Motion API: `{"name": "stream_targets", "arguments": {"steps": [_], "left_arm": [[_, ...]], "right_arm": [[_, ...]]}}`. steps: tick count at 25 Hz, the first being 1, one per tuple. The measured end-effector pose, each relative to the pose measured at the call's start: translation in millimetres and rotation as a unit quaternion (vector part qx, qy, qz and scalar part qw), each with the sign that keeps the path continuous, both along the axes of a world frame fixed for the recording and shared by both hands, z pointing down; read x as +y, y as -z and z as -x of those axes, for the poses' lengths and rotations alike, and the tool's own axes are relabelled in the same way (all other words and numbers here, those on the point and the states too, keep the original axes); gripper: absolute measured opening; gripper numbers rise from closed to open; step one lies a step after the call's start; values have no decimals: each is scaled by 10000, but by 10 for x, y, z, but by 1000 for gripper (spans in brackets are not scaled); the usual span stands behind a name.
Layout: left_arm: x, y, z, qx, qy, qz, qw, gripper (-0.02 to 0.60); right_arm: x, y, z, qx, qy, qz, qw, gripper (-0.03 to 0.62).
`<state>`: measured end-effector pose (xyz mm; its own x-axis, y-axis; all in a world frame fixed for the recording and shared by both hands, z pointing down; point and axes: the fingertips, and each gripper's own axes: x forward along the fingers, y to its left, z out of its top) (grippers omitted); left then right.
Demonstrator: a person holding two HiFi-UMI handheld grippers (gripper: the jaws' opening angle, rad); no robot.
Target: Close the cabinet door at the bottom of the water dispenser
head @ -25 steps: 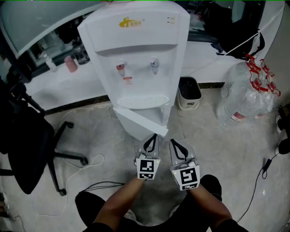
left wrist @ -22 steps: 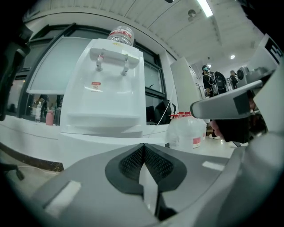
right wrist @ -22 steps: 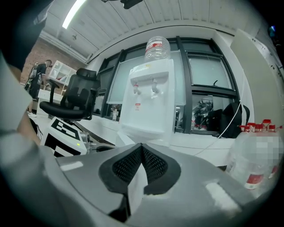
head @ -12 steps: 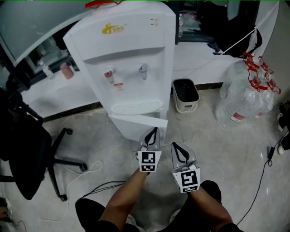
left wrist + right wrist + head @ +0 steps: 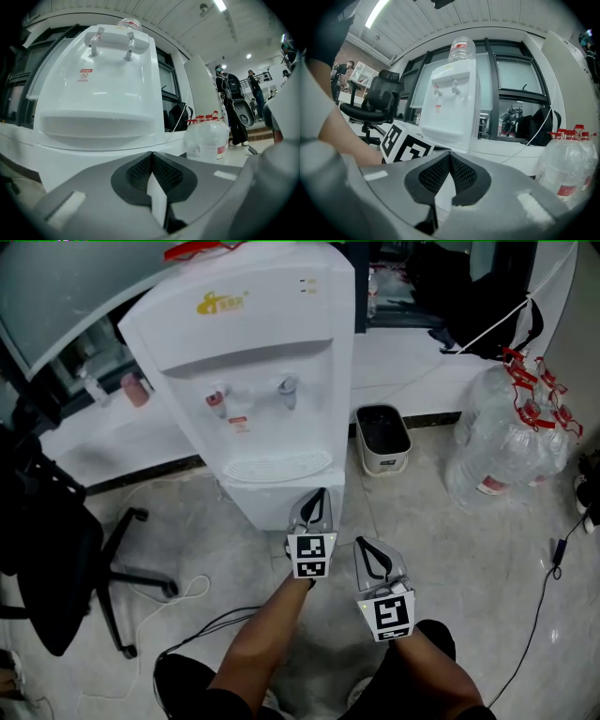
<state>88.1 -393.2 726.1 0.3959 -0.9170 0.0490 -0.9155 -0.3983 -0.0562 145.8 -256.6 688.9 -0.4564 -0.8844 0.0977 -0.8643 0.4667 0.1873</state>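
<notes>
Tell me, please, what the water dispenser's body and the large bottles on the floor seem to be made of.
Water dispenser: probably moulded plastic, white and glossy, judging by its rounded edges and soft reflections. Large bottles: apparently clear plastic, see-through with shiny highlights; their red caps look plastic too.

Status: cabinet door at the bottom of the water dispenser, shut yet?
Done: the white cabinet door looks flush with the front of the white plastic water dispenser, no gap visible from the head view. In hand: the left gripper, jaws together, sits at the door's right edge. The right gripper, shut and empty, hangs back. Left: likely withdrawing; latching can't be confirmed.
</notes>
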Motion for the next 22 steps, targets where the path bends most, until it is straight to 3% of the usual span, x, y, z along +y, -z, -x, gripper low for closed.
{"name": "stream_targets", "arguments": {"steps": [11,16,22], "left_arm": [[-213,17,96,22,123,62,9999,18],[-79,42,163,111,128,42,9998,18],[288,83,167,-182,-152,-168,9996,18]], "right_arm": [[8,102,17,128,65,-102,9998,3],[8,90,68,35,85,-93,9999,3],[55,257,132,-157,160,-149,9996,3]]}}
